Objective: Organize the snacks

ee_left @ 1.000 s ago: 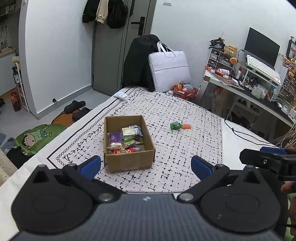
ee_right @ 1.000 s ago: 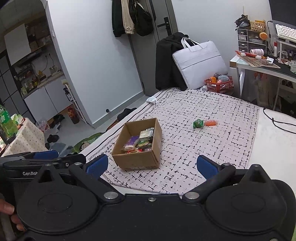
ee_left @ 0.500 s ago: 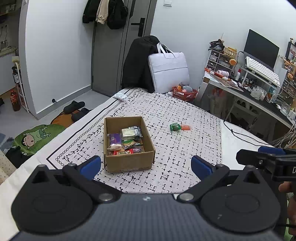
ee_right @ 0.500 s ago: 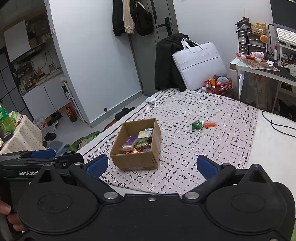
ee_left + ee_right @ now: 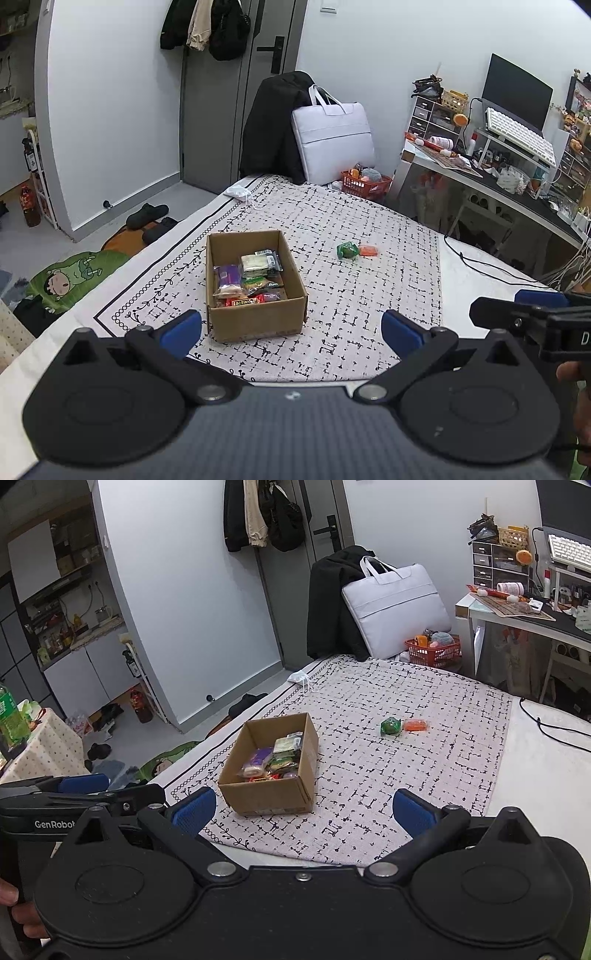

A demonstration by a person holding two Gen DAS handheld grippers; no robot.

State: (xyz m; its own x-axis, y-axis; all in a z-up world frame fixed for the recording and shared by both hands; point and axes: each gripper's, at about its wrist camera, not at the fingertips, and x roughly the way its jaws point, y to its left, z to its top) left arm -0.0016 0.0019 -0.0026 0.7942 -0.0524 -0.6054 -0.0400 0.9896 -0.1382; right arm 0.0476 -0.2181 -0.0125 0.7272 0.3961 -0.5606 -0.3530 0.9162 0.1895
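Green packet (image 5: 347,250) and orange packet (image 5: 368,250) lie outside the box (image 5: 255,321); both grippers gape empty, so approach 1 packet low.

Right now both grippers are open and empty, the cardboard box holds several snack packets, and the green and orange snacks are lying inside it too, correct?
Not quite. The green wrapped snack and the orange wrapped snack lie outside the brown cardboard box, side by side on the patterned cloth beyond it, as the right wrist view shows. The rest holds: the left gripper and the right gripper are open and empty, and the box holds several packets.
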